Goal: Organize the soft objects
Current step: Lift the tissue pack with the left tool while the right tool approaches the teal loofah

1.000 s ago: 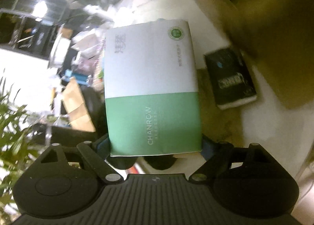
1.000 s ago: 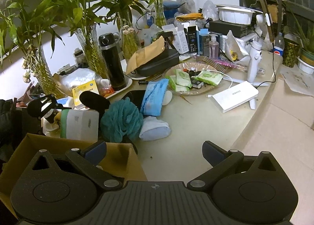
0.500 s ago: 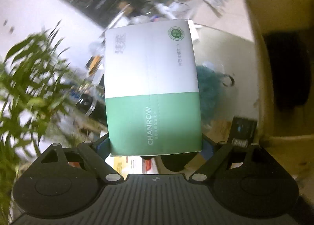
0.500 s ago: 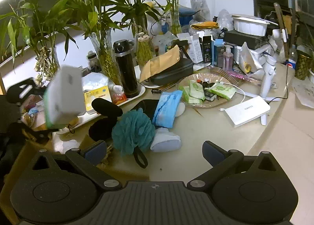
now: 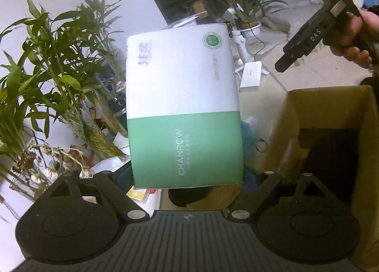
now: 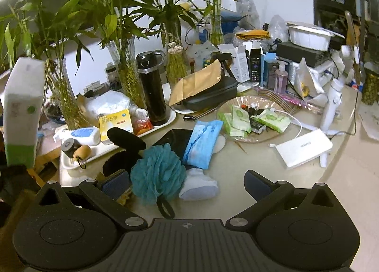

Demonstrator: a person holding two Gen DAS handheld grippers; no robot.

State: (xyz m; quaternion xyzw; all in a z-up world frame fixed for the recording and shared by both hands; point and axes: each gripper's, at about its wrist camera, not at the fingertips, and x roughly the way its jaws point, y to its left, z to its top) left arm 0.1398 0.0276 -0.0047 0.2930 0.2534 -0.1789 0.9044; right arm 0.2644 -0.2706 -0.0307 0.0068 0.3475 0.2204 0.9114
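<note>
My left gripper [image 5: 187,177] is shut on a white and green tissue pack [image 5: 182,110] and holds it up in the air, left of an open cardboard box [image 5: 327,129]. The same pack shows at the far left of the right wrist view [image 6: 22,110]. My right gripper [image 6: 187,184] is open and empty, just above a teal bath pouf [image 6: 157,176], a white soft item [image 6: 199,187] and a blue tissue pack [image 6: 203,144] on the table. The right gripper also shows in the left wrist view [image 5: 308,42], held by a hand.
The table holds bamboo vases [image 6: 128,75], a black flask [image 6: 152,91], a glass dish [image 6: 279,134] of green wipe packs, a white flat box [image 6: 304,147], a tray [image 6: 163,127] with a yellow box, and a black case [image 6: 210,96].
My left gripper has swung up and round with the tissue pack, from over the table to beside the box. The right wrist view has moved closer to the pouf.
</note>
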